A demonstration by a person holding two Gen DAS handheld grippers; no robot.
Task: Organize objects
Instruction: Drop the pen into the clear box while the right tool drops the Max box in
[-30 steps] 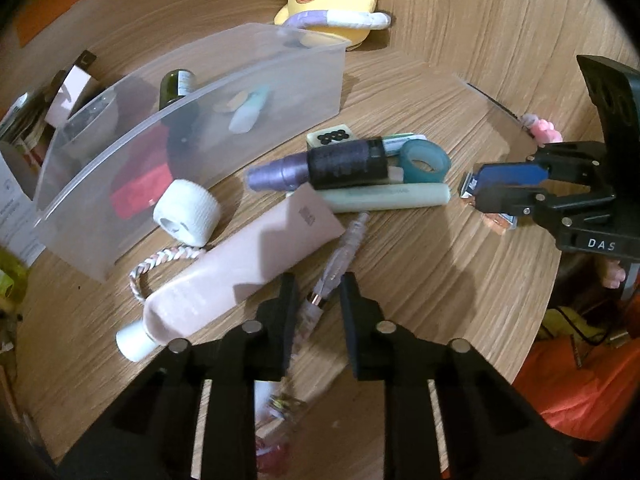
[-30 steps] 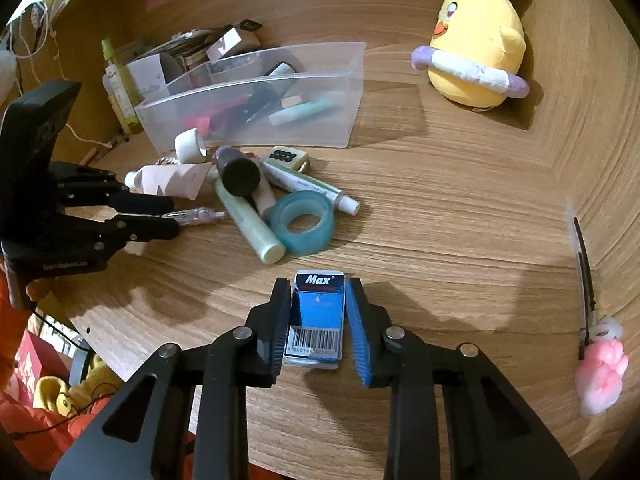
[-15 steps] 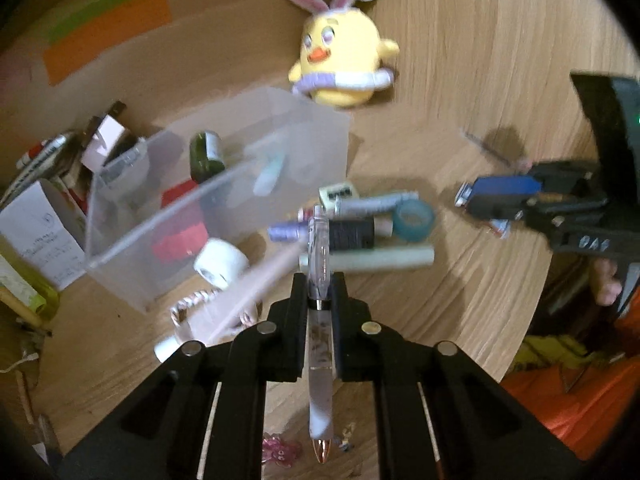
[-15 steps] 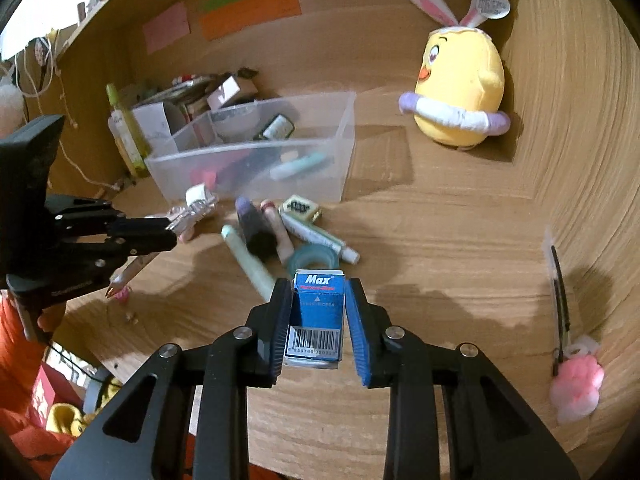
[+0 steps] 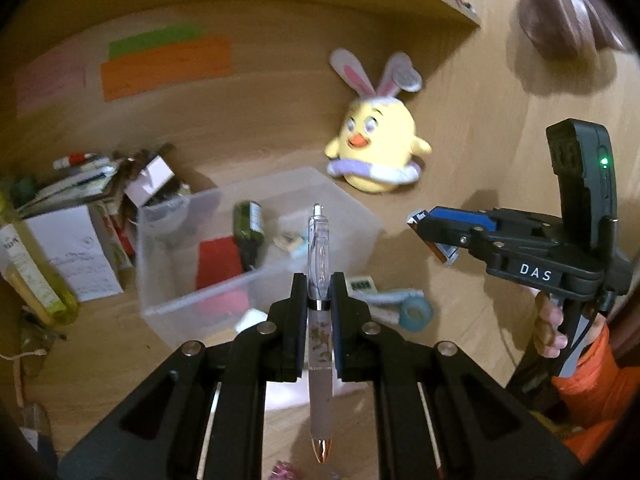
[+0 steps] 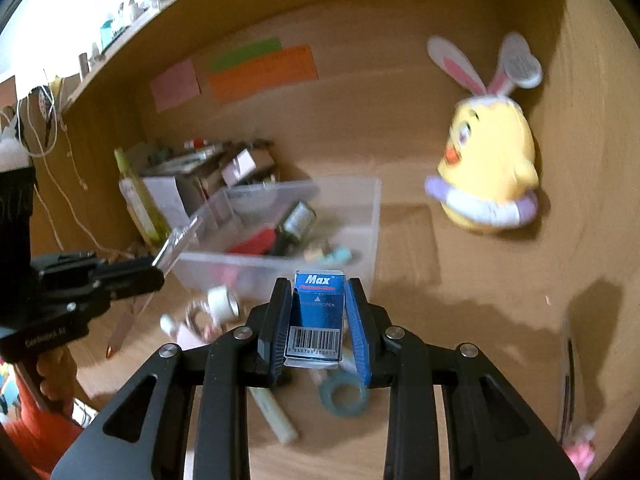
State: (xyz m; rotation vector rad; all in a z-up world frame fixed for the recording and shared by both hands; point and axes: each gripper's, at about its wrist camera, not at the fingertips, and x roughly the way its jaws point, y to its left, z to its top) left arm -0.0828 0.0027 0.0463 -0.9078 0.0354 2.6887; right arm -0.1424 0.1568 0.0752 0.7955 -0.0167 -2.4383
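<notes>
**Both grippers loaded above the desk, in front of the clear bin**

Left gripper (image 5: 319, 292): the fingers are nearly closed and clamp a clear-barrelled pen (image 5: 319, 280) about its middle. The pen runs lengthwise along the fingers at the lower centre of the left wrist view. Its push-button end projects past the fingertips and overlaps the bin in the frame. Its copper-coloured tip points back toward the bottom edge.

Right gripper (image 6: 318, 312): the blue-padded fingers are set to the width of a small blue box (image 6: 318, 316) marked "Max" and grip it by both sides. The barcode label faces the camera, at the lower centre of the right wrist view. In the left wrist view this gripper appears at centre right, the box showing at its fingertips.

Clear plastic bin (image 5: 192, 296): it stands on the wooden desk (image 5: 460, 320) at the centre of both views. Contents include a dark green bottle (image 5: 249, 228) and a red item (image 5: 216, 260).

Loose items on the desk in front of the bin:
- a teal tape roll (image 6: 343, 396)
- a pale green tube (image 6: 272, 412)
- a white roll (image 6: 222, 304)

A yellow plush chick (image 6: 486, 176) with rabbit ears sits at the upper right, well apart from the bin.
</notes>
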